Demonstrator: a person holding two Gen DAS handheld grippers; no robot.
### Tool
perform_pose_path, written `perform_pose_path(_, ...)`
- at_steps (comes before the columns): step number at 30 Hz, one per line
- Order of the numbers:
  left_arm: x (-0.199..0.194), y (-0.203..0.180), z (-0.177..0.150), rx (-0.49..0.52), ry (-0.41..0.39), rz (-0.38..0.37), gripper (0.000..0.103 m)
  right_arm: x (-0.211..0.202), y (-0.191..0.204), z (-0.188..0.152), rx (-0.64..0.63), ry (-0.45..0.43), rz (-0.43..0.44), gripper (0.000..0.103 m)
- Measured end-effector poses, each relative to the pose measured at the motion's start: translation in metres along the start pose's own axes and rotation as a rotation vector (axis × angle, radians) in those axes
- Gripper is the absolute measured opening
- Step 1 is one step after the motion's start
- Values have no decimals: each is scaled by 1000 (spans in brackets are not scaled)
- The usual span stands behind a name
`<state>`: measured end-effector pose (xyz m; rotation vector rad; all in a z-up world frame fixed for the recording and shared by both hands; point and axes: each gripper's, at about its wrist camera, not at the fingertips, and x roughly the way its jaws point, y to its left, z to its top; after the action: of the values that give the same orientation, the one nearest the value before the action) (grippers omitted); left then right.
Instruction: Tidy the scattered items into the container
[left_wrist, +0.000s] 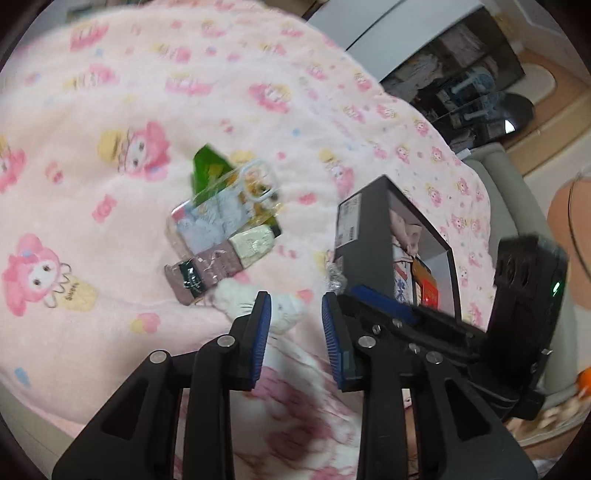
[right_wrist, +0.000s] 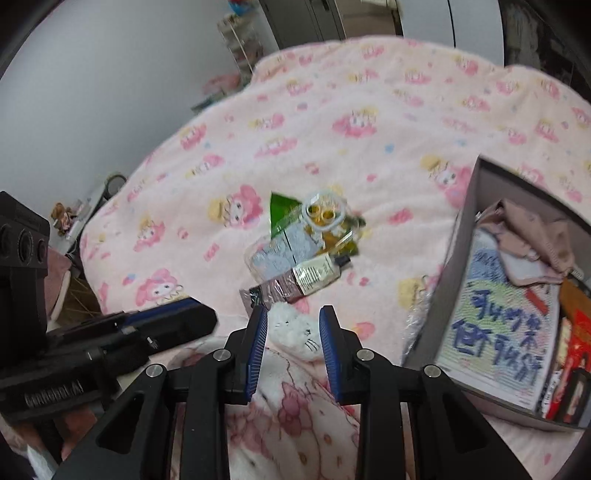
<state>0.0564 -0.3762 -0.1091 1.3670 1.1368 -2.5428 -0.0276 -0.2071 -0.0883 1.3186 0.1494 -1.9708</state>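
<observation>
This is a bedroom in a home. A bed fills both views, spread with a fluffy pink blanket printed with cartoon characters. Past the bed's far edge stand a plain white wall and a narrow storage rack; off its right edge, a dark cabinet holds stacked clothes.

Soft, even indoor light fell across my pink blanket, with hardly any shadows. Both fisheye views bent hard toward dark corners. The scattered packets looked smeared, probably from motion.
</observation>
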Motion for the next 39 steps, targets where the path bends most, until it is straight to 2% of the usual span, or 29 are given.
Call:
perform_pose_path(7, 41, 53, 13, -83, 119, 31, 32, 45, -19, -6, 53, 137, -33, 28)
perform_pose_path(12, 69, 65, 15, -75, 236, -22, 36, 71, -25, -16, 83, 216, -35, 33)
perform_pose_path(14, 79, 67, 19, -79, 264, -37, 37, 77, -29, -20, 100, 210, -46, 39)
perform_pose_path(18, 102, 58, 25, -5, 328, -20, 45, 84, -37, -21, 152, 223, -29, 41)
perform_pose_path(21, 120, 58, 25, -20, 378, -62, 49, 84, -38, -21, 157, 222, -27, 41)
perform_pose_path(24, 125, 56, 28, -16, 386, -55, 49, 90, -45, -22, 207, 234, 4, 43)
perform_pose_path(26, 122, 54, 31, -25, 371, -84, 23, 99, -53, -20, 268, 272, 44, 46)
perform_pose_path(27, 122, 53, 31, -28, 376, -93, 21, 101, -54, -18, 275, 281, 60, 46)
perform_pose_path(29, 116, 47, 28, 2, 342, -58, 18, 100, -51, -15, 263, 271, 64, 47)
perform_pose_path(30, 112, 45, 26, 11, 327, -44, 16, 97, -47, -14, 250, 248, 67, 47)
perform_pose_path(32, 103, 43, 23, -2, 297, -64, 7, 87, -38, -12, 207, 194, 61, 47)
perform_pose_path(35, 89, 49, 22, -34, 258, -60, 7, 77, -29, -10, 143, 158, 82, 47)
perform_pose_path(37, 89, 56, 23, -66, 261, -63, 10, 76, -31, -8, 146, 147, 78, 47)
perform_pose_path(38, 93, 62, 24, -96, 282, -67, 18, 77, -33, -8, 153, 150, 57, 47)
perform_pose_path(39, 98, 66, 24, -117, 297, -68, 31, 80, -35, -9, 164, 167, 57, 47)
